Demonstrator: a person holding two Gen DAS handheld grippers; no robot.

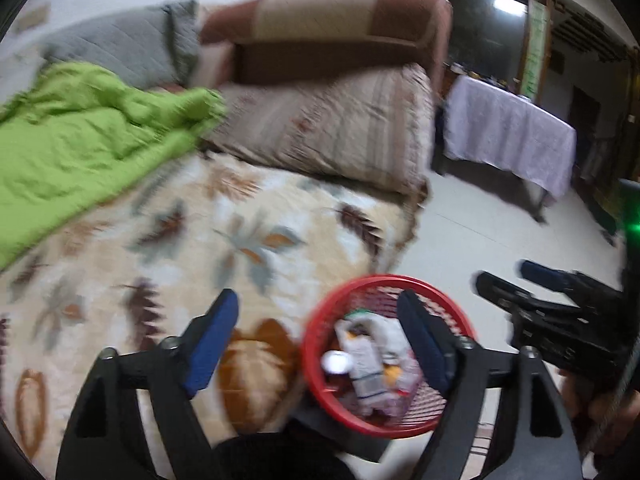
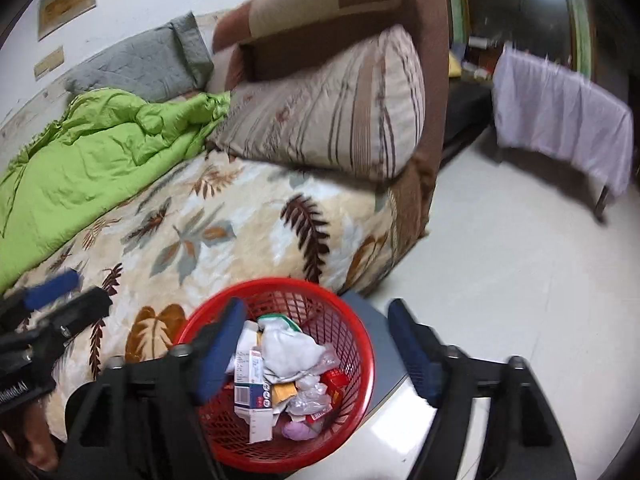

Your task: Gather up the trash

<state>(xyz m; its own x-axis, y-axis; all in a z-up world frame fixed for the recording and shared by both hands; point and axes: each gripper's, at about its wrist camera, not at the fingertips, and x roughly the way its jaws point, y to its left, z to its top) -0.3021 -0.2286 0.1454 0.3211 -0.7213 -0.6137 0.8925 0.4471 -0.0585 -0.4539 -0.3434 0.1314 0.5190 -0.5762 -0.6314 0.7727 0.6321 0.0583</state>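
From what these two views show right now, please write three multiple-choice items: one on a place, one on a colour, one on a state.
1. Where does the red basket stand?
A. beside the bed's edge
B. on top of the striped pillow
C. under the white-covered table

2. What colour is the crumpled quilt on the bed?
A. blue
B. green
C. red

3. How is the right gripper now?
A. shut on a carton
B. shut on nothing
C. open, holding nothing

Answers:
1 A: the basket sits low beside the edge of the leaf-patterned blanket, with trash inside.
2 B: the quilt is bright green in both views.
3 C: its blue fingers stand wide apart above the basket, nothing between them. The left gripper is open too.
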